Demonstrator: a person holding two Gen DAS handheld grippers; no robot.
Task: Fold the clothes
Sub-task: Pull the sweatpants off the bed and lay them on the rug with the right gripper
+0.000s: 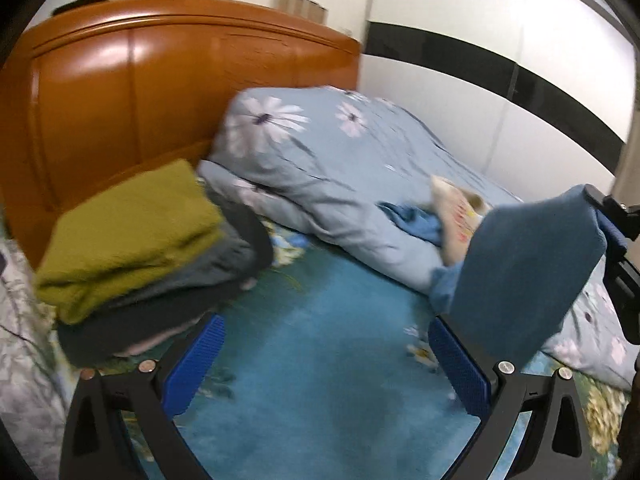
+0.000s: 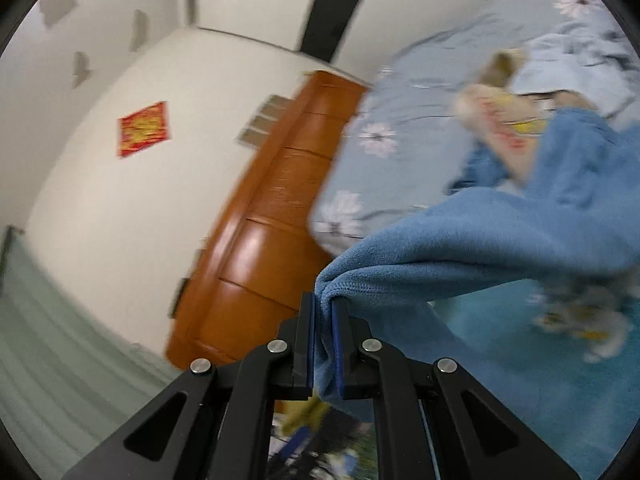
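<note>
Two black grippers w/ ribbed blue pads. Right gripper has its jaws pressed together on a hemmed corner of the blue fleecy cloth, soft terry-like nap, which drapes away to the right & far over the bed. Left gripper is spread wide, nothing between the pads, hovering over the teal floral bedsheet. In the left view the same blue cloth hangs as a flat panel just right of the left gripper's right pad, its top corner held by the right gripper at the far right edge.

Near left: stack of folded clothes, olive-green knit on top, grey & dark layers under it. Far centre: puffy light-blue quilt w/ white daisy print, a cream printed garment crumpled on it, blurred. Behind, a glossy orange-brown wooden headboard & white wall w/ a red paper poster.
</note>
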